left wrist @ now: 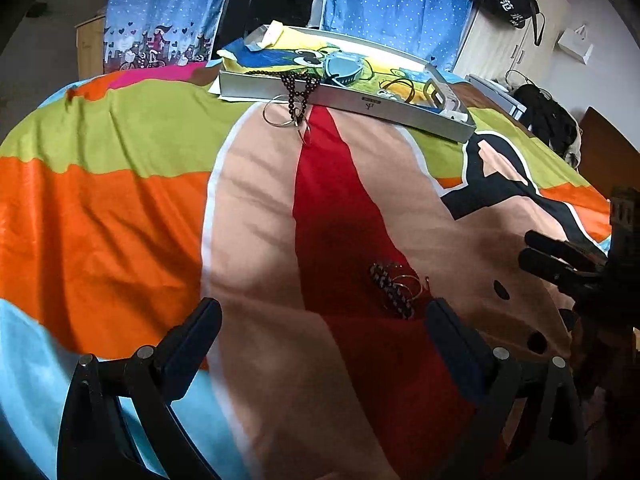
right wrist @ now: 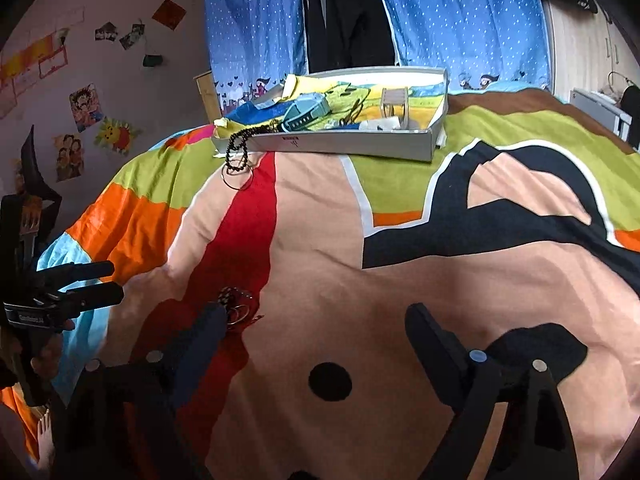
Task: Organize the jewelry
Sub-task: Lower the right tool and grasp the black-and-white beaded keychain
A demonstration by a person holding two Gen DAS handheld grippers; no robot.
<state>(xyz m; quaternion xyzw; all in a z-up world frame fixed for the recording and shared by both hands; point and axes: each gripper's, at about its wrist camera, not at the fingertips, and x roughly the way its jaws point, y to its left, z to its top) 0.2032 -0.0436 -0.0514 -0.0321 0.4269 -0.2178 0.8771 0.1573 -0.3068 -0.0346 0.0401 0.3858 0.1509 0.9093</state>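
Observation:
A small pile of jewelry (left wrist: 394, 288), a checkered black-and-white piece with thin gold hoops, lies on the red stripe of the bedspread. It also shows in the right wrist view (right wrist: 236, 306). My left gripper (left wrist: 324, 316) is open and empty, just short of the pile. My right gripper (right wrist: 316, 324) is open and empty, with the pile next to its left finger. A dark bead necklace (left wrist: 298, 92) hangs over the front wall of a shallow grey box (left wrist: 352, 100), with metal rings (left wrist: 280, 114) below it. The necklace (right wrist: 238, 152) and box (right wrist: 340, 142) also show in the right wrist view.
The box holds a cartoon-print cloth, gold hoops (left wrist: 400, 88) and small items. The colourful bedspread (left wrist: 120, 220) covers the whole bed. Blue dotted curtains (right wrist: 460, 20) hang behind. A wooden cabinet (left wrist: 516, 36) and dark bags stand at the right.

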